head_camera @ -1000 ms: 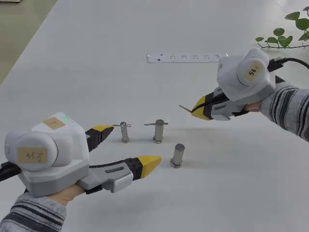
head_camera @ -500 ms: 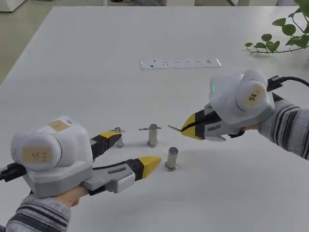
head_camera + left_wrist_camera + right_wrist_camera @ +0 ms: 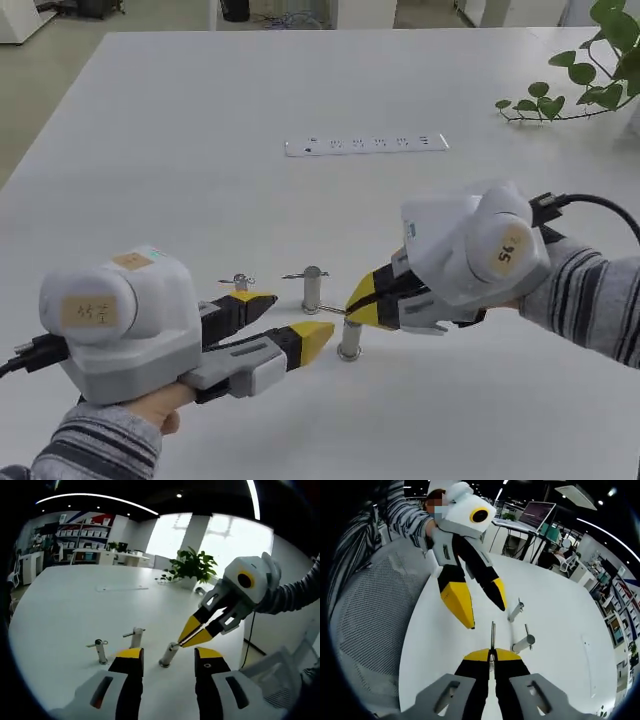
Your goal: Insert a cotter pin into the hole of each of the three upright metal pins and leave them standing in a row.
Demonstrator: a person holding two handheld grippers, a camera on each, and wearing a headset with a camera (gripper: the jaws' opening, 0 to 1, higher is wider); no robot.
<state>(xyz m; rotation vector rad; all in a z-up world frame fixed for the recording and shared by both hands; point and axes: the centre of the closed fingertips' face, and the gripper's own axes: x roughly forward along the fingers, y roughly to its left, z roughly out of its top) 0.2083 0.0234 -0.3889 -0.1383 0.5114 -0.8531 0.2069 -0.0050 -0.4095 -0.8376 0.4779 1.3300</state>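
Observation:
Three short metal pins stand on the white table [image 3: 200, 180]. The left pin [image 3: 240, 284] and the middle pin [image 3: 312, 290] each carry a cotter pin through the top. The nearest pin [image 3: 349, 341] has none. My right gripper [image 3: 362, 306] is shut on a thin cotter pin [image 3: 334, 309], whose tip hovers just above the nearest pin [image 3: 168, 655]. In the right gripper view the cotter pin [image 3: 492, 631] sticks straight out from the closed jaws. My left gripper [image 3: 283, 318] is open, its fingers to the left of the nearest pin and not touching it.
A white power strip [image 3: 366, 145] lies farther back on the table. A green plant [image 3: 570, 85] trails at the far right corner. Bare tabletop lies around the pins, and the near table edge is close behind the grippers.
My right gripper has come down and to the left with the cotter pin, from beside the row to just over the nearest pin. The left gripper stays open near the pins.

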